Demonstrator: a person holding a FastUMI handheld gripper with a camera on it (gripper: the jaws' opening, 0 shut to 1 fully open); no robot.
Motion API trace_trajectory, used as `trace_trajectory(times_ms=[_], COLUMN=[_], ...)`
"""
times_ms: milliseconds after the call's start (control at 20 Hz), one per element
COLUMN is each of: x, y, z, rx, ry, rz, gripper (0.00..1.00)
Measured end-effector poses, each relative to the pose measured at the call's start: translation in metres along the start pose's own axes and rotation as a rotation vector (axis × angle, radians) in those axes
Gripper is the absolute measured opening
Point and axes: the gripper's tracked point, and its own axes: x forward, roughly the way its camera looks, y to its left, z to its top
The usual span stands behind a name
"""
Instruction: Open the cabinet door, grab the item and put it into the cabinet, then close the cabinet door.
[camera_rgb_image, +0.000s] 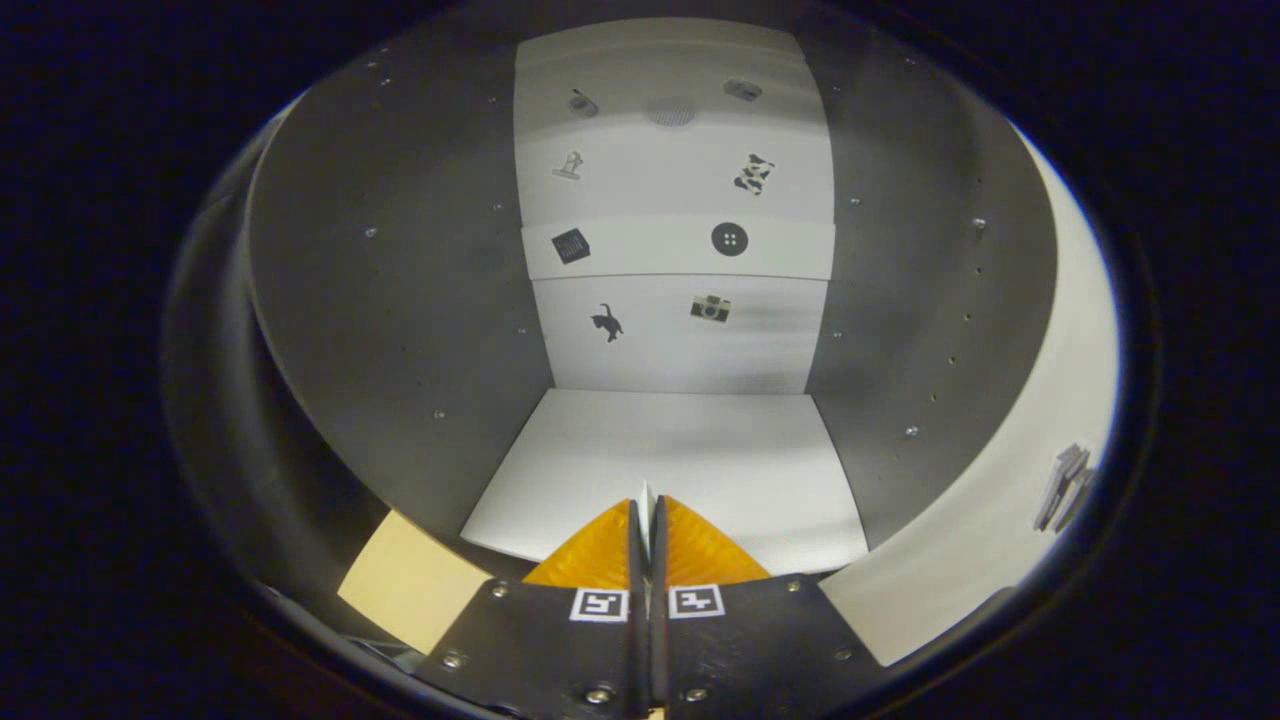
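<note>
I am looking straight into the open cabinet (400, 300), which has grey side walls and a white back panel (680, 340) with small dark picture stickers. Its white floor (680, 450) lies bare just ahead of the fingers. A white shelf edge (650, 250) crosses the back higher up. The white cabinet door (990, 520) stands swung open to the right of the fingers, its grey handle (1064, 487) near the outer edge. My gripper (647, 505) sits at the cabinet's front lip, fingers pressed together with nothing between them.
A strip of pale wooden tabletop (405, 580) shows below and to the left of the cabinet floor. Small screws and shelf-pin holes dot both side walls (910, 300).
</note>
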Motion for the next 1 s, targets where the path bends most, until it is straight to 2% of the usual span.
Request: trace_trajectory(times_ms=[400,450,800,1000], x=[0.028,0.029,0.019,-0.016], y=[0.013,0.014,0.023,0.019], z=[0.011,0.011,0.024,0.031], rx=[0.063,0.068,0.057,0.047], ry=[0.053,0.056,0.013,-0.061], rz=[0.018,0.022,0.022,-0.003], gripper=[0.02,0.06,0.11,0.12])
